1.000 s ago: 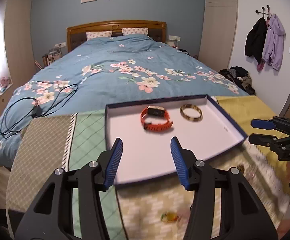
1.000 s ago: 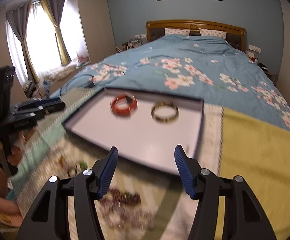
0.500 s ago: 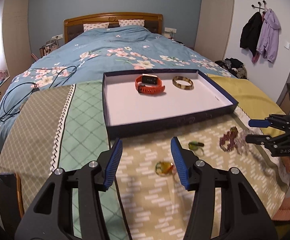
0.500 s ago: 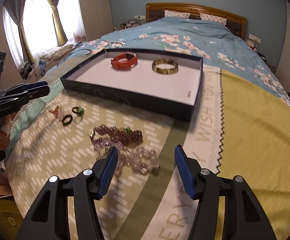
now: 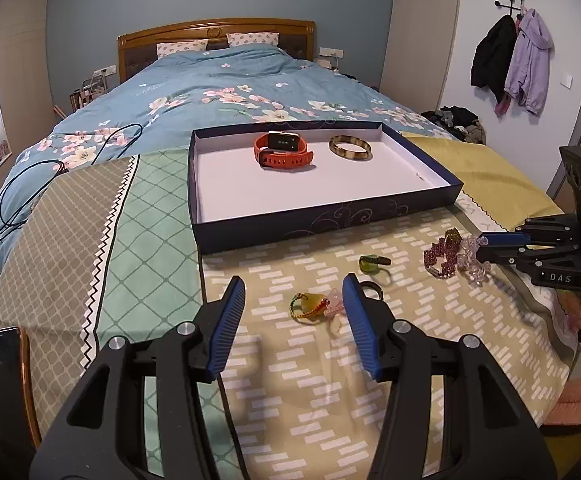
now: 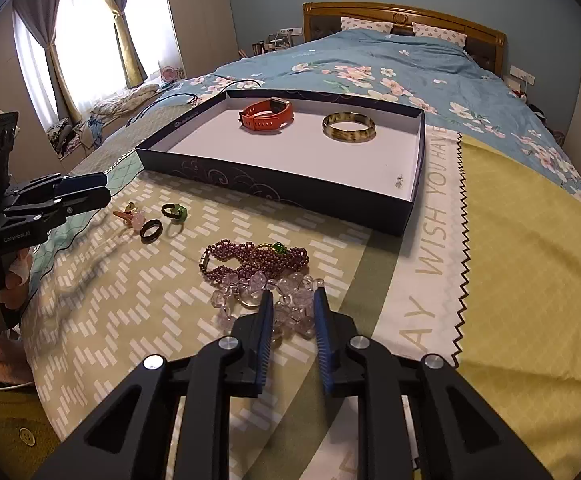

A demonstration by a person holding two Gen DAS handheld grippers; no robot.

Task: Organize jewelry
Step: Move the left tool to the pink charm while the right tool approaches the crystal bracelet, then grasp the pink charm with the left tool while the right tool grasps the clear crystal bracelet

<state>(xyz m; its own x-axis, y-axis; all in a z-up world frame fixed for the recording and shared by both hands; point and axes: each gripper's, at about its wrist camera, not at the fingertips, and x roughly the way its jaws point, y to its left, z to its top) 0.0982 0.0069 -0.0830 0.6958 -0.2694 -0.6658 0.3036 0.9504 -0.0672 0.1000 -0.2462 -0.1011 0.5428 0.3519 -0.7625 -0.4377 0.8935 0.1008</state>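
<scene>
The clear-beaded crystal bracelet [image 6: 286, 304], heaped without a clear axis, was straddled by the narrowed right gripper [image 6: 290, 300] pointing toward 12 o'clock; whether it was clamped cannot be told. The left gripper [image 5: 293, 294] was held wide apart.

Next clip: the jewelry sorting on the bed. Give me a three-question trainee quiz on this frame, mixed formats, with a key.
1. True or false: the orange watch lies inside the box.
2. Which gripper is narrowed around the clear bead bracelet: A) left gripper B) right gripper?
3. Fill in: beside the watch in the box lies a brown ____.

Key: 1 true; 2 B, though whether it grips yet is unclear; 3 bangle.
</scene>
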